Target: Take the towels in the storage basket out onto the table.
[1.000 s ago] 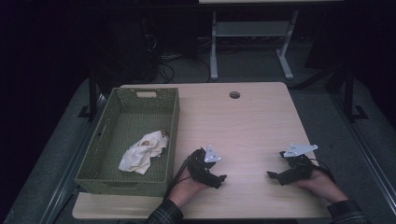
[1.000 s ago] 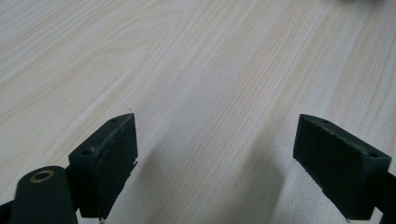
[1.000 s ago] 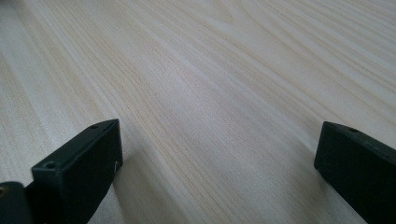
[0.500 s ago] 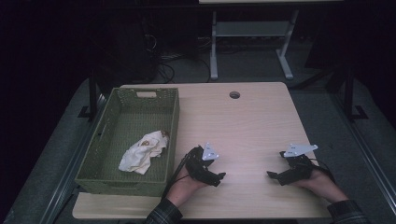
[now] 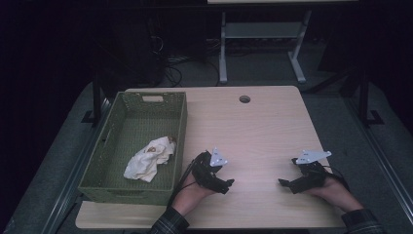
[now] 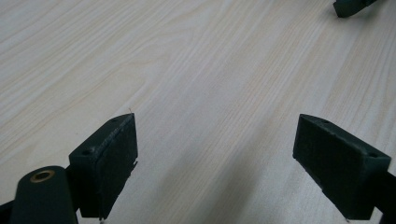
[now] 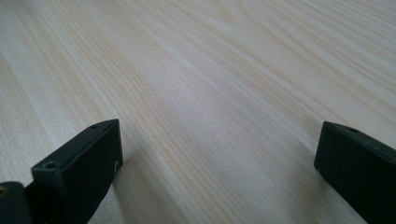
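Observation:
A green woven basket (image 5: 178,126) stands on the left part of the wooden table (image 5: 253,126), with a crumpled white cloth (image 5: 148,160) lying inside it. My left gripper (image 5: 226,184) rests low over the table just right of the basket, pointing right. In the left gripper view its jaws (image 6: 217,126) stand wide apart over bare wood, with nothing between them. My right gripper (image 5: 285,184) sits near the front right, pointing left toward the other. It is open too, with bare wood between its fingers (image 7: 219,128).
The tip of the right gripper (image 6: 350,7) shows at the top right of the left gripper view. A round cable hole (image 5: 244,99) lies near the table's far edge. A metal desk frame (image 5: 263,44) stands on the floor behind the table.
The left gripper has shifted very slightly away from the front edge. The right gripper, basket and cloth have stayed put.

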